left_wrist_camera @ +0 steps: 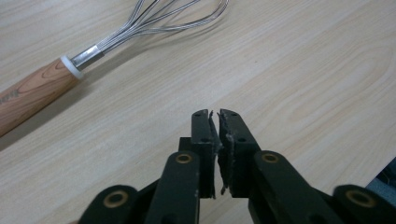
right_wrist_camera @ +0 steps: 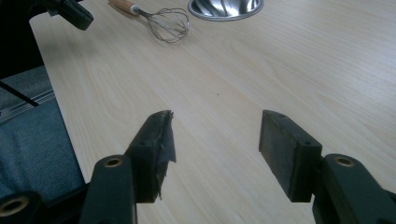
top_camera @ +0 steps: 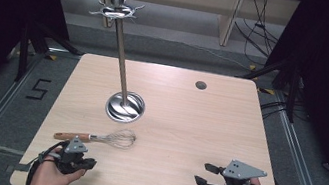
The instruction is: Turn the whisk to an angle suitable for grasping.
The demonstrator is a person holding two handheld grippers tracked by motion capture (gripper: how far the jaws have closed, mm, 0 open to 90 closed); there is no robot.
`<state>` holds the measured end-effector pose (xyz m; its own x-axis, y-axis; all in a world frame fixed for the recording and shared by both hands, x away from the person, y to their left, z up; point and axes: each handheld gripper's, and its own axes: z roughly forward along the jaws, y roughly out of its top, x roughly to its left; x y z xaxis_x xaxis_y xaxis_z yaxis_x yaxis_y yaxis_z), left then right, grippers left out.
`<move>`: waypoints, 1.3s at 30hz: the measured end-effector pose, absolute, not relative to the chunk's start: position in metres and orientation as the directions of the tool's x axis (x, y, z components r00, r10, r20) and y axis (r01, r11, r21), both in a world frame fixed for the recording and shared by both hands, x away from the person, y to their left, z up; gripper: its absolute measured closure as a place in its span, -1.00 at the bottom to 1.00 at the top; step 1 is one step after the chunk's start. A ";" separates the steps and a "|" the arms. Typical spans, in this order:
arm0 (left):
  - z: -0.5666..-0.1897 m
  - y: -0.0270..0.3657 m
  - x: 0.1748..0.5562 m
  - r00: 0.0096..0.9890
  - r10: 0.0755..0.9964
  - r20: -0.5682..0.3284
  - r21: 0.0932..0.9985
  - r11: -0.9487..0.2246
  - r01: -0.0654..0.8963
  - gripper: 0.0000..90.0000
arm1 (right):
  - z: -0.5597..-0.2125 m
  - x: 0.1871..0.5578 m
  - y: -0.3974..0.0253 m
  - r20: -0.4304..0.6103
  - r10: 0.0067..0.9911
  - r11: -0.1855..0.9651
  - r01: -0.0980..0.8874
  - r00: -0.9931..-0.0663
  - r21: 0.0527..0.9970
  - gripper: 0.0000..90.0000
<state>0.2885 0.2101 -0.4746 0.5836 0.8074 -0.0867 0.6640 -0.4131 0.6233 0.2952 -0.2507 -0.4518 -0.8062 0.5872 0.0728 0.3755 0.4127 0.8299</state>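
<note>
I have both grippers low at the near edge of the wooden table (top_camera: 228,123). My left gripper (top_camera: 89,163) sits at the near-left corner with its jaws brought together; in the left gripper view (left_wrist_camera: 218,115) the two pads meet or nearly meet, with frayed padding between them and nothing held. My right gripper (top_camera: 203,174) is at the near-right, jaws spread wide over bare tabletop, as the right gripper view (right_wrist_camera: 215,126) confirms; the left pad there looks torn at its edge.

The whisk (top_camera: 101,138) lies flat just beyond my left gripper, wooden handle pointing left and wire head pointing right. In the left gripper view the whisk (left_wrist_camera: 70,70) is cut off at both ends: the handle runs out of the left edge and the top of the wire loops is out of frame. Printing on the handle is too small to read.

Past the whisk stands a metal utensil stand (top_camera: 122,60), a round shiny base with a tall pole and hooked arms at the top. In the right gripper view I see just the near rim of its base (right_wrist_camera: 225,9). A small dark round hole (top_camera: 200,85) sits near the far right of the table.
</note>
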 end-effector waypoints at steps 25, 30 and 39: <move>-0.456 0.248 0.324 0.426 0.904 -0.043 0.669 -0.290 0.684 0.98 | -0.453 0.296 -0.250 0.084 0.599 0.408 0.394 -0.797 0.824 0.00; -0.448 0.266 0.349 0.334 0.943 -0.002 0.667 -0.247 0.703 0.98 | -0.452 0.297 -0.252 0.083 0.596 0.415 0.395 -0.799 0.819 0.00; -0.459 0.292 0.393 0.282 0.956 0.081 0.552 -0.279 0.786 0.98 | -0.453 0.295 -0.251 0.107 0.605 0.399 0.417 -0.789 0.817 0.00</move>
